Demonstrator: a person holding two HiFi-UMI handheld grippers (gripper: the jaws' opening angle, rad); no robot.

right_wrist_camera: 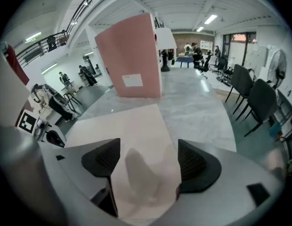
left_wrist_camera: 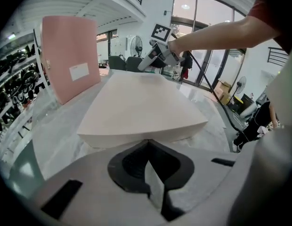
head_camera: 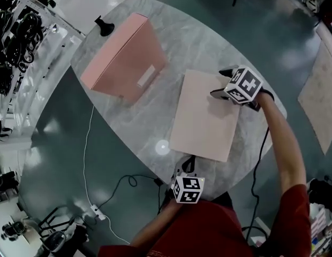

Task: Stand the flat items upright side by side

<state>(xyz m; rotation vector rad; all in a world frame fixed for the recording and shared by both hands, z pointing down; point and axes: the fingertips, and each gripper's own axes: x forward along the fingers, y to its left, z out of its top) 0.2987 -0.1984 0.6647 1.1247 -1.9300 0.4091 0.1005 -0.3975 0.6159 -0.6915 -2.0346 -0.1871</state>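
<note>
One pink flat box (head_camera: 126,58) stands upright on the far left of the round marble table (head_camera: 198,42); it also shows upright in the left gripper view (left_wrist_camera: 70,55) and the right gripper view (right_wrist_camera: 132,55). A second, paler flat box (head_camera: 204,115) lies flat in the middle right. My right gripper (head_camera: 219,83) is at its far right corner, open, with its jaws (right_wrist_camera: 146,149) held wide over the box's top face (right_wrist_camera: 122,126). My left gripper (head_camera: 187,162) sits just off the box's near edge (left_wrist_camera: 141,135), shut and empty (left_wrist_camera: 147,144).
A small black stand (head_camera: 104,24) sits on the table behind the upright box. Cables (head_camera: 128,181) trail on the floor near the table's front edge. A rack of dark gear (head_camera: 16,36) stands at the left. Chairs (right_wrist_camera: 252,93) stand off the table's right side.
</note>
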